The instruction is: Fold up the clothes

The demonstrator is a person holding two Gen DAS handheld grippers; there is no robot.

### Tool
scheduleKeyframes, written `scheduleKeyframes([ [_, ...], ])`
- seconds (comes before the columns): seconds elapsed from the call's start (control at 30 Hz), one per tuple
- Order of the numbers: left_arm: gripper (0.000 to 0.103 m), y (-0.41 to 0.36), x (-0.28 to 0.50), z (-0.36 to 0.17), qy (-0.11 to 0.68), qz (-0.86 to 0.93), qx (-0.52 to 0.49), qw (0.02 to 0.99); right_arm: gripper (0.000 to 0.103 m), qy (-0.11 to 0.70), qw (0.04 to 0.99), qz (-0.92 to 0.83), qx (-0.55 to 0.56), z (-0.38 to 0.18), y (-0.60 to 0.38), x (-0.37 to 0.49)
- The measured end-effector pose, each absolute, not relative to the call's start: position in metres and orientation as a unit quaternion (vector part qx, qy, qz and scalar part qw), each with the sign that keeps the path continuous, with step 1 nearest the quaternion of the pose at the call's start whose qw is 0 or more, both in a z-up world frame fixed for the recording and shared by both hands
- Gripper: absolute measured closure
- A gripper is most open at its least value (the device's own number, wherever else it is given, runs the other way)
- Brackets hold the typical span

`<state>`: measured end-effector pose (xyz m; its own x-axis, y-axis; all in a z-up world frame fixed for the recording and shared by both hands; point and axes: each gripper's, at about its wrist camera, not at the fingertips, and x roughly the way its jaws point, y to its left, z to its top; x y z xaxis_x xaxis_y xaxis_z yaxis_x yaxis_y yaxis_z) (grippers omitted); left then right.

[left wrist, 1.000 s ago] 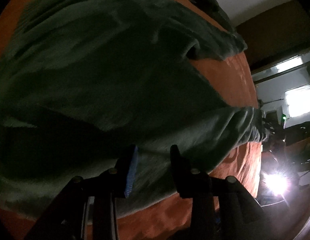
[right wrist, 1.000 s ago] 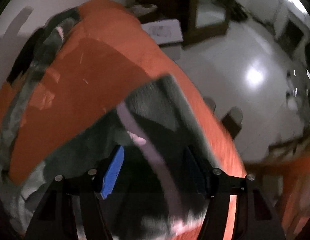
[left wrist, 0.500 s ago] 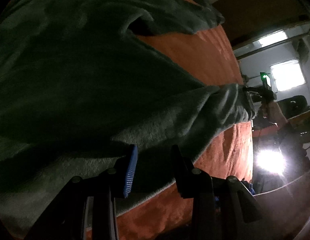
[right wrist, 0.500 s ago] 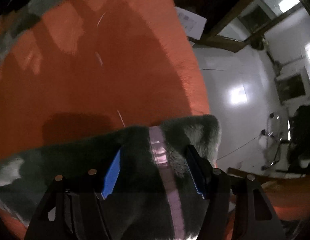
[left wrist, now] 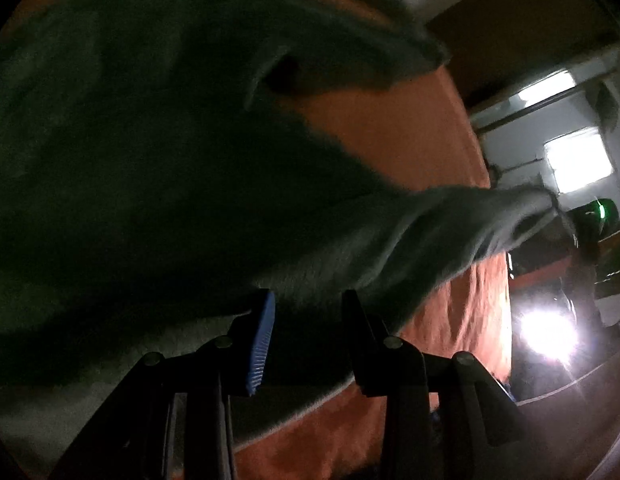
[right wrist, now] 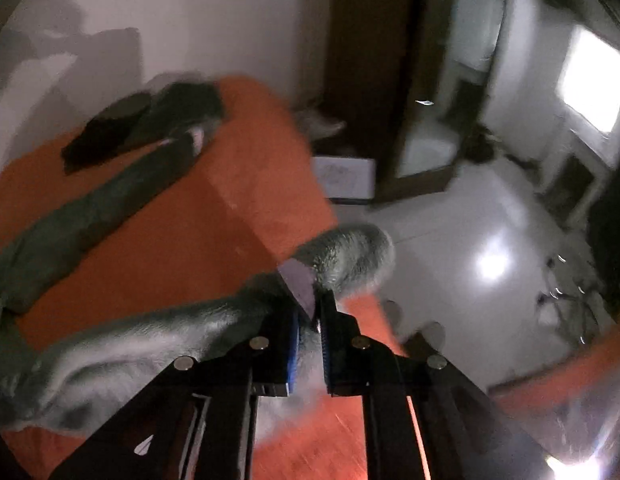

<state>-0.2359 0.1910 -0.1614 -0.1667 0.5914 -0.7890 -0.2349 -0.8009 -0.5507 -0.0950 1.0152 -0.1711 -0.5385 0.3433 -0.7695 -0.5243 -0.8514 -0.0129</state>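
A grey-green fleece garment (left wrist: 149, 140) lies spread on an orange bed (left wrist: 410, 132). My left gripper (left wrist: 310, 304) sits at its near edge, the jaws partly apart with thick fabric bunched between the tips. One sleeve (left wrist: 450, 224) stretches right and off the bed. In the right wrist view that sleeve (right wrist: 149, 340) runs up to my right gripper (right wrist: 310, 320), whose jaws are closing, pads pinching the cuff (right wrist: 346, 256) at a lilac strip (right wrist: 299, 280). The other sleeve (right wrist: 89, 216) lies flat across the bed.
A dark pile of clothes (right wrist: 109, 136) sits at the bed's far end against the wall. Beside the bed are a white box (right wrist: 346, 176), a glossy pale floor (right wrist: 470, 240) and a dark wooden door frame (right wrist: 370, 60). A bright lamp (left wrist: 546, 336) glares low right.
My right gripper has closed on the cuff and lifted it off the bed, pulling the sleeve taut. The left gripper has shifted a little, its jaws unchanged.
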Motion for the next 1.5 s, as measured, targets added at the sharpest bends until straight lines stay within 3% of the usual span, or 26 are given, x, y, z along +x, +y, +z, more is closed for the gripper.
scheduleKeyframes([
  [0.27, 0.067, 0.195, -0.250, -0.157, -0.176, 0.740, -0.581, 0.290, 0.093, 0.276, 0.261, 0.800, -0.464, -0.272, 1.067, 0.041],
  [0.4, 0.067, 0.197, -0.248, -0.160, -0.176, 0.733, -0.590, 0.289, 0.083, 0.365, 0.256, 0.755, -0.481, -0.308, 1.089, 0.073],
  [0.53, 0.067, 0.189, -0.243, -0.163, -0.180, 0.730, -0.597, 0.280, 0.075, 0.425, 0.265, 0.745, -0.441, -0.296, 1.088, 0.099],
  [0.57, 0.067, 0.187, -0.241, -0.164, -0.181, 0.731, -0.598, 0.275, 0.066, 0.433, 0.269, 0.749, -0.423, -0.289, 1.092, 0.102],
  [0.6, 0.066, 0.183, -0.241, -0.164, -0.186, 0.730, -0.599, 0.271, 0.046, 0.441, 0.270, 0.752, -0.409, -0.285, 1.098, 0.102],
  [0.67, 0.066, 0.175, -0.242, -0.166, -0.197, 0.729, -0.601, 0.260, 0.031, 0.476, 0.270, 0.743, -0.386, -0.287, 1.111, 0.098],
  [0.8, 0.066, 0.166, -0.239, -0.167, -0.212, 0.729, -0.600, 0.252, 0.031, 0.518, 0.282, 0.712, -0.381, -0.307, 1.112, 0.093],
  [0.9, 0.066, 0.165, -0.235, -0.171, -0.215, 0.725, -0.604, 0.251, 0.034, 0.507, 0.291, 0.710, -0.393, -0.319, 1.108, 0.082],
  [0.93, 0.066, 0.167, -0.233, -0.173, -0.215, 0.723, -0.607, 0.250, 0.042, 0.499, 0.293, 0.715, -0.393, -0.322, 1.108, 0.078],
  [0.97, 0.066, 0.166, -0.232, -0.174, -0.214, 0.722, -0.610, 0.248, 0.073, 0.492, 0.295, 0.720, -0.390, -0.321, 1.107, 0.075],
  [1.0, 0.065, 0.166, -0.230, -0.175, -0.215, 0.721, -0.611, 0.246, 0.093, 0.487, 0.298, 0.726, -0.383, -0.316, 1.106, 0.071],
  [1.1, 0.065, 0.164, -0.228, -0.176, -0.216, 0.722, -0.611, 0.241, 0.093, 0.470, 0.282, 0.770, -0.327, -0.279, 1.099, 0.069],
  [1.23, 0.065, 0.162, -0.227, -0.178, -0.223, 0.723, -0.608, 0.240, 0.093, 0.388, 0.257, 0.843, -0.270, -0.220, 1.081, 0.079],
  [1.33, 0.065, 0.165, -0.228, -0.182, -0.231, 0.718, -0.609, 0.245, 0.092, 0.411, 0.279, 0.812, -0.306, -0.250, 1.089, 0.090],
  [1.43, 0.065, 0.168, -0.229, -0.183, -0.234, 0.715, -0.609, 0.251, 0.091, 0.486, 0.318, 0.716, -0.387, -0.324, 1.102, 0.110],
  [1.5, 0.065, 0.170, -0.230, -0.181, -0.227, 0.718, -0.606, 0.256, 0.081, 0.534, 0.324, 0.680, -0.385, -0.344, 1.105, 0.127],
])
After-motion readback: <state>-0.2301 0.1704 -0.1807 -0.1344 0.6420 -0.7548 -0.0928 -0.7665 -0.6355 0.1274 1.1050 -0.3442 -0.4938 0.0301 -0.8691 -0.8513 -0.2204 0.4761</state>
